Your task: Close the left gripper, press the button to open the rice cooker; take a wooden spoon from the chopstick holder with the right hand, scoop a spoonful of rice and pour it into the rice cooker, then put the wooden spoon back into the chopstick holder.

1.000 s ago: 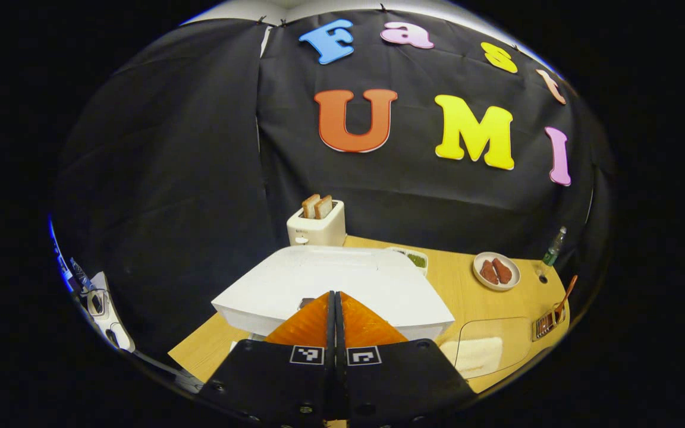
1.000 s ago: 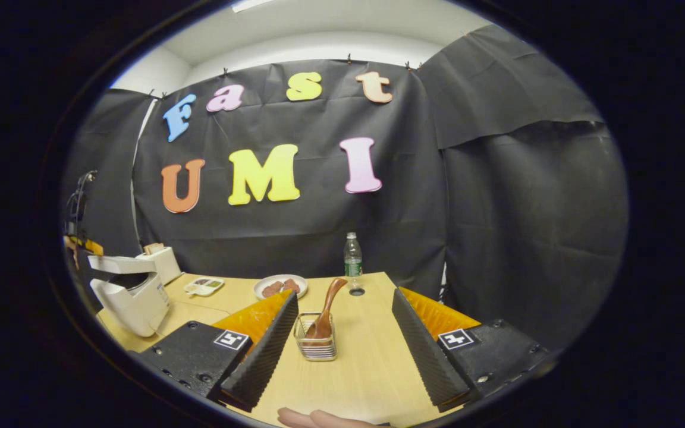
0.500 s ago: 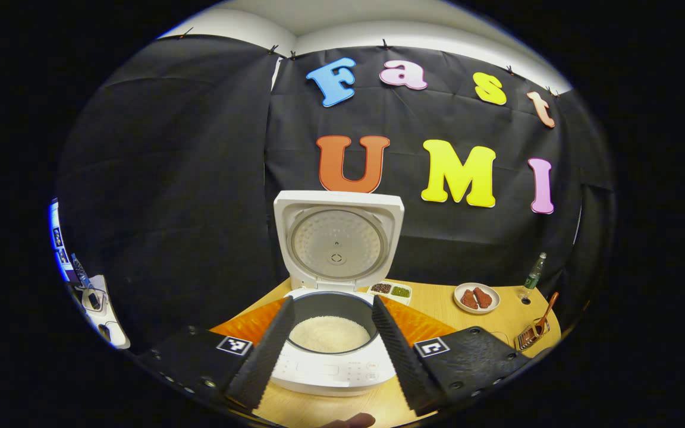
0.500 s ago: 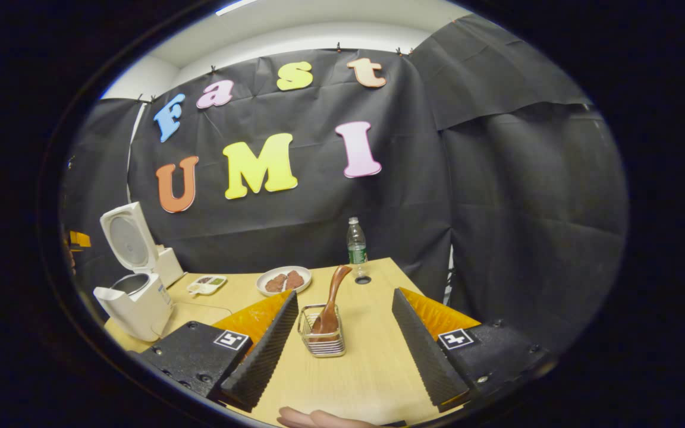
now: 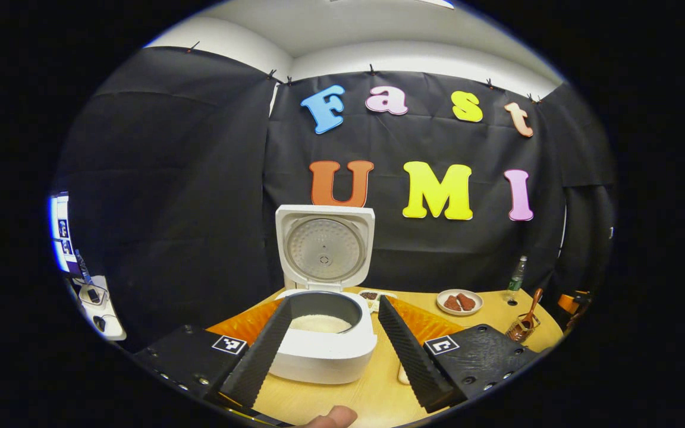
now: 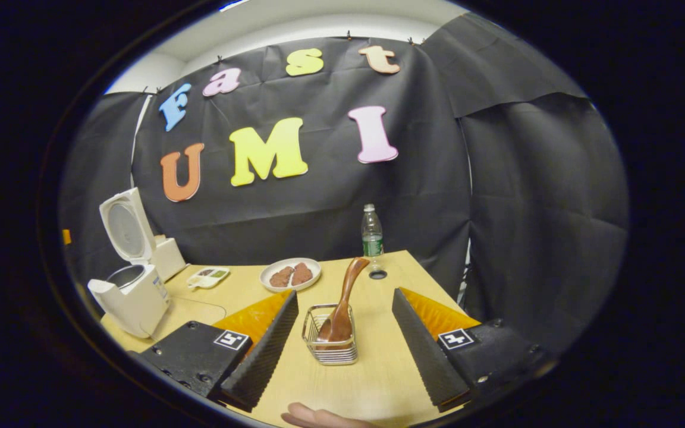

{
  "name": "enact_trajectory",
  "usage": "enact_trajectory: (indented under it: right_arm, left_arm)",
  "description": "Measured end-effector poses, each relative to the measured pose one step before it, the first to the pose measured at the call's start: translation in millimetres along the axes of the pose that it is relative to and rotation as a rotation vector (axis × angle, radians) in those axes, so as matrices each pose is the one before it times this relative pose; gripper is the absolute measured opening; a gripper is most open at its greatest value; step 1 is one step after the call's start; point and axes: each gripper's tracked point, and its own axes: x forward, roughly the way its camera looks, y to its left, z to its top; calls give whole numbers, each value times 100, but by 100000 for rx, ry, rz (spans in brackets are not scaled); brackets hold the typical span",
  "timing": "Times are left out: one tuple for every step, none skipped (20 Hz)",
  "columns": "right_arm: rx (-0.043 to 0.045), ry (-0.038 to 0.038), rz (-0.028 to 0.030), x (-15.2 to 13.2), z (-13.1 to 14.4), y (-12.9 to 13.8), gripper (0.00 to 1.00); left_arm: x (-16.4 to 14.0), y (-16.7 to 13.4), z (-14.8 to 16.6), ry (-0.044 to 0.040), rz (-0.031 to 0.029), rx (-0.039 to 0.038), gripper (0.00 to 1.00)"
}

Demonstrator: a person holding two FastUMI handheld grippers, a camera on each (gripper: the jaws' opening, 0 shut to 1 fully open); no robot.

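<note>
While rice cooker (image 5: pixel 324 333) stands open, right gripper (image 6: pixel 342 339) spread before wooden spoon (image 6: pixel 342 309).

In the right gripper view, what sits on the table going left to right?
Rice cooker → divided dish → plate → wooden spoon in the chopstick holder → water bottle.

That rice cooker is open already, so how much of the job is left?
Done: the rice cooker stands with its lid up, white rice showing in the pot. In hand: the right gripper is open in front of the wire holder, where the wooden spoon stands untouched. Left: grab the spoon, scoop rice, pour it into the cooker, return the spoon. The left gripper is open, holding nothing.
</note>
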Motion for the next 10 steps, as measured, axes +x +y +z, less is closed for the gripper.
enact_trajectory:
  right_arm:
    - [343, 646, 640, 1088, -327, -31, 100]
    - [-68, -457, 248, 1120, 9, -105, 100]
    - [189, 925, -113, 1261, -239, -151, 100]
    - [989, 387, 379, 1145, -317, -73, 100]
    - [1108, 2454, 113, 1165, -469, -137, 100]
    - [698, 2198, 1159, 1216, -474, 119, 100]
    - [722, 2788, -290, 1066, -308, -154, 100]
    - [1158, 1419, 1049, 1037, -18, -218, 100]
    - [1218, 2418, 1110, 865, 25, 144, 100]
    - [1586, 1039, 952, 801, 207, 45, 99]
  left_arm:
    - [-528, -229, -496, 119, -692, -41, 93]
    - [-646, -3, -441, -162, -504, -262, 93]
    - [-583, -50, -446, 171, -679, 54, 93]
    - [-491, -217, -578, 357, -364, 38, 93]
    - [-373, -12, -484, 228, 11, -32, 93]
    - [-275, 78, -352, -196, -305, -20, 93]
    - [-177, -42, -284, 254, -716, -228, 93]
    - [-242, -107, -629, 846, -532, -34, 93]
    - [-125, 40, -568, 988, -206, 127, 93]
    - [130, 184, -166, 600, 182, 377, 93]
